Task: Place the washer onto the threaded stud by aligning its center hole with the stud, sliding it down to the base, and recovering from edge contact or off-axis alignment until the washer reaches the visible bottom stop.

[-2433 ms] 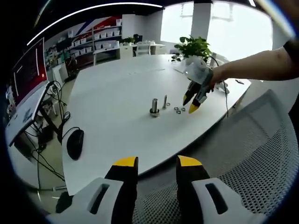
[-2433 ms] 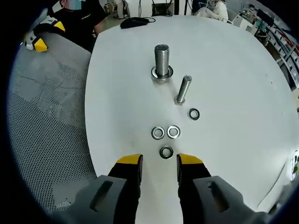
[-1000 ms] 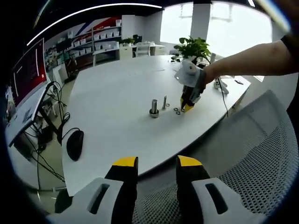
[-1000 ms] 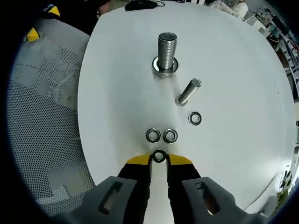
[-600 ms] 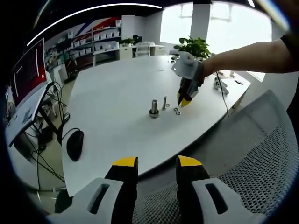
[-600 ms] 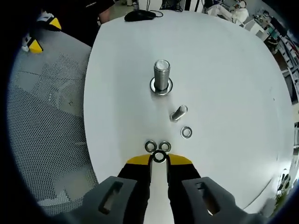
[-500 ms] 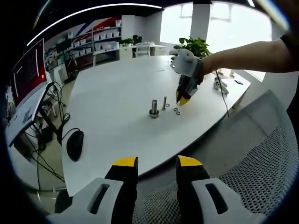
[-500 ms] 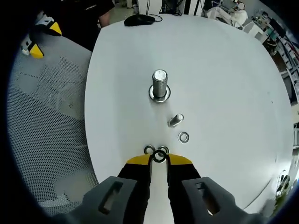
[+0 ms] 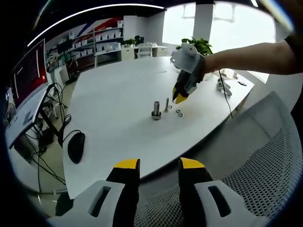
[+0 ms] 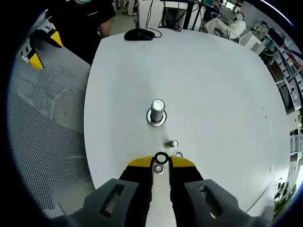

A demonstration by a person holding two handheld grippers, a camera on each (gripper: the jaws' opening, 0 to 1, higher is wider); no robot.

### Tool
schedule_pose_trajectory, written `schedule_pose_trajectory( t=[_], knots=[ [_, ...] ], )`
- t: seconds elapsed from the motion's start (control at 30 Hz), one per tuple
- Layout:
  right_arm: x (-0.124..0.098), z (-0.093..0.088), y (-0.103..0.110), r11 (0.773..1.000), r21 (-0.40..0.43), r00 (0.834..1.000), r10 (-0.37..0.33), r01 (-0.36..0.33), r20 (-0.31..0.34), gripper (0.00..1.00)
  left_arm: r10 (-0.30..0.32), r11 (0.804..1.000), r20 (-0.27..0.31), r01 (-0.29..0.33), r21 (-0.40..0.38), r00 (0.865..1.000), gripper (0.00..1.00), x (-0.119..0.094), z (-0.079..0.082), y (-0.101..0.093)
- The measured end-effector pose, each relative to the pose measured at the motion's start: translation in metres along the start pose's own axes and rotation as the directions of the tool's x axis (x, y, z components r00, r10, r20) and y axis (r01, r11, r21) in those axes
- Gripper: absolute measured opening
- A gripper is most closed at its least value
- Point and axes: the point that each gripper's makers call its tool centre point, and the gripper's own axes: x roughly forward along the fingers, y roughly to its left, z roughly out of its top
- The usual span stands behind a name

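One washer pinched in right gripper jaws; left gripper jaws parted, empty

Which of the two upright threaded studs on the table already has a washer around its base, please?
The thicker stud, farther from the right gripper, has a washer ringing its base; the thin stud nearer the gripper shows none.
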Motion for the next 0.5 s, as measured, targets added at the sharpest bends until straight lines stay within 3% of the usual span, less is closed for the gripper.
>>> schedule_pose_trajectory(
  t=[0.37, 0.5],
  knots=[
    [-0.003, 0.017, -0.014, 0.995, 0.032, 0.992, -0.096, 0.094, 0.081, 0.13, -0.001, 1.0, 0.001, 0.001, -0.002, 1.0, 0.31, 0.0, 0.0, 0.0],
    [-0.001, 0.02, -0.015, 0.995, 0.029, 0.992, -0.095, 0.093, 0.08, 0.13, -0.001, 1.0, 0.002, 0.001, -0.002, 1.0, 0.31, 0.0, 0.0, 0.0]
  ],
)
